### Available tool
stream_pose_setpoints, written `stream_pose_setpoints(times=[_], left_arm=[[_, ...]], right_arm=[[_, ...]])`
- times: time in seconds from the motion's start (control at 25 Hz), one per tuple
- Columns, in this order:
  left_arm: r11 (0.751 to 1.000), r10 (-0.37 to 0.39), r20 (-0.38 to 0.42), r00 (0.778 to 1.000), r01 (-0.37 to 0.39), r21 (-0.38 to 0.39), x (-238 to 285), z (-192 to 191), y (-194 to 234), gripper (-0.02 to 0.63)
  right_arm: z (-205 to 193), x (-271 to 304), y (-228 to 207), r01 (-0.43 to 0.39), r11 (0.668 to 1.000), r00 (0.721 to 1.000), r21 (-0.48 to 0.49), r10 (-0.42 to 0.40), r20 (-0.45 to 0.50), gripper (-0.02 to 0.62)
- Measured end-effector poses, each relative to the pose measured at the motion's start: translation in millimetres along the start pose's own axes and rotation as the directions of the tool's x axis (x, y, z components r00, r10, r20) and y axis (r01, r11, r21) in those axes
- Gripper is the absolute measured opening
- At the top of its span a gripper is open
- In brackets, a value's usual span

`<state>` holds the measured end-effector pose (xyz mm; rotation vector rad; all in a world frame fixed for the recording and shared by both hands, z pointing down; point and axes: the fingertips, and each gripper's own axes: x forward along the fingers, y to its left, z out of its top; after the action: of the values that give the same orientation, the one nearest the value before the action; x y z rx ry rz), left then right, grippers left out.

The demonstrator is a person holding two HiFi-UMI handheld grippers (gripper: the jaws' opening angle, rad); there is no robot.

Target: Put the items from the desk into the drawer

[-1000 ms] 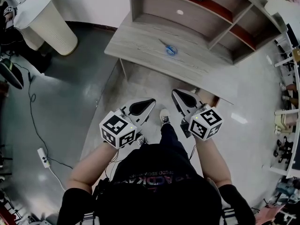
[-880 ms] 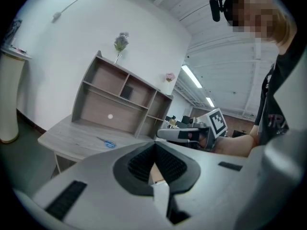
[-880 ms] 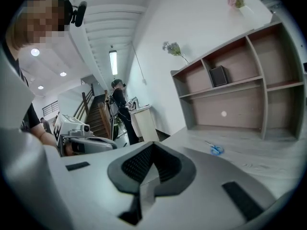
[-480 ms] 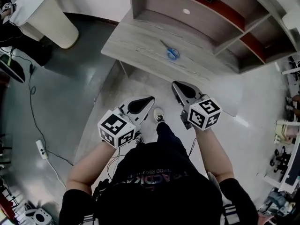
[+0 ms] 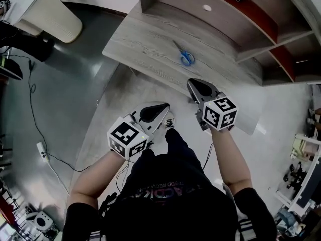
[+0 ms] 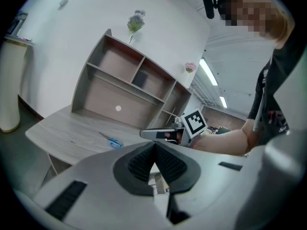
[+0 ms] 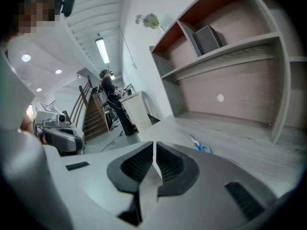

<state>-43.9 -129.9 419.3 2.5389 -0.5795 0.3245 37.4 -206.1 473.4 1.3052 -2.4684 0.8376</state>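
head view down on blue scissors (image 5: 184,55) lying on the grey desk (image 5: 145,39) below the shelves (image 5: 173,1), well apart from left gripper (image 5: 157,111) and right gripper (image 5: 199,88), both closed on nothing.

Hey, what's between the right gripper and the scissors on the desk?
Nothing but bare desk between right gripper and scissors, as the head view shows.

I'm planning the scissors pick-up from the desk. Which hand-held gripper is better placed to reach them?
Probably right. The right hand-held gripper is at the desk edge, nearest the scissors; the left hand-held gripper sits farther back over the floor. Both are shut.
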Motion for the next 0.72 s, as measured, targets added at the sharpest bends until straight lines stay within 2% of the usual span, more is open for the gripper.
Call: stream_pose_setpoints(times=[0.2, 0.4, 0.72], left_arm=[[1.000, 0.016, -0.005, 1.000, -0.016, -0.025, 14.1, 0.4, 1.7, 0.003], [0.998, 0.042, -0.008, 0.999, -0.042, -0.042, 17.6, 1.3, 9.6, 0.003], [0.994, 0.065, -0.026, 0.998, -0.067, -0.084, 25.5, -3.9, 15.8, 0.003]], right_arm=[[-5.0, 11.4, -27.6, 0.011, 1.000, 0.999, -0.005, -0.011, -0.052, 0.026], [-14.9, 31.5, -49.3, 0.028, 0.999, 0.991, -0.024, -0.031, -0.127, 0.082], [-40.1, 68.7, -101.1, 0.076, 0.993, 0.951, -0.096, -0.101, -0.293, 0.109]])
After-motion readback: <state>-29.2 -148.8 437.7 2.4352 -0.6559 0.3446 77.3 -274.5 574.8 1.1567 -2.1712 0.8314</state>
